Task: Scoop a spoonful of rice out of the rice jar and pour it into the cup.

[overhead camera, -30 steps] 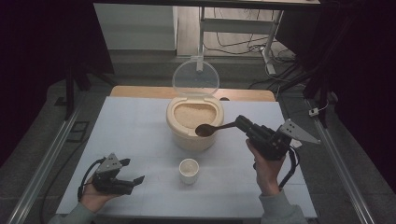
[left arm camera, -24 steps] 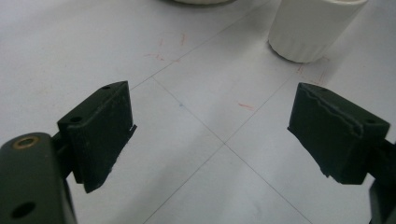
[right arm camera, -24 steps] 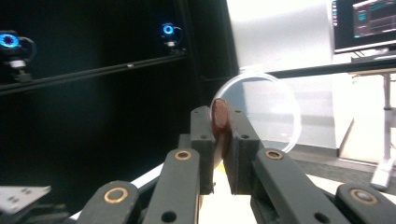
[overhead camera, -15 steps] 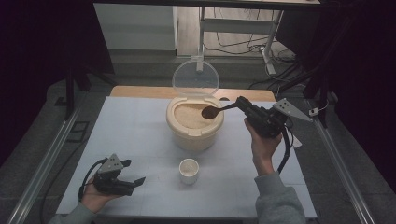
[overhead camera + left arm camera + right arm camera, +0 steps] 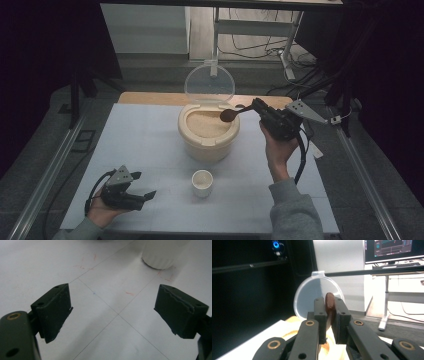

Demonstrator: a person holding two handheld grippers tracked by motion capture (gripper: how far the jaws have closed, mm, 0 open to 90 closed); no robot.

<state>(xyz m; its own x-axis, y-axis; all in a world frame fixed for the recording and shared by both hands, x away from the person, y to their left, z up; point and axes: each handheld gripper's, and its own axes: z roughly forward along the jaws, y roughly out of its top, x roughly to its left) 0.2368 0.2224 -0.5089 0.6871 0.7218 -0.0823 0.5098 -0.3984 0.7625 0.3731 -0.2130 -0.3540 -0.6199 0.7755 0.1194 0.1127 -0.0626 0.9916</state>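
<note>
Step in hand, as judged: scooping grain from container to cup.

Right gripper [image 5: 250,108]: clamped on handle of brown wooden spoon [image 5: 229,115], jaws pressed flat against it in right gripper view [image 5: 329,305]. Spoon bowl held above far right rim of round cream plastic container [image 5: 208,135], over pale grain [image 5: 206,123] inside. Clear round hinged lid [image 5: 209,83] standing upright behind container, clear of spoon path.

Left gripper [image 5: 142,196]: jaws wide apart, nothing between them, resting low over white table sheet [image 5: 140,145] near front left. In left gripper view, ribbed base of small white cup [image 5: 161,255] visible ahead on sheet.

Small white cup in high view [image 5: 202,182]: just in front of container, upright, between both hands.

Next move, as judged: lower spoon bowl into grain, tilt to load, lift level. Needed: steady wrist, clearance from lid and rim, then short carry toward cup without tipping. Risk: grain spilling onto sheet.
</note>
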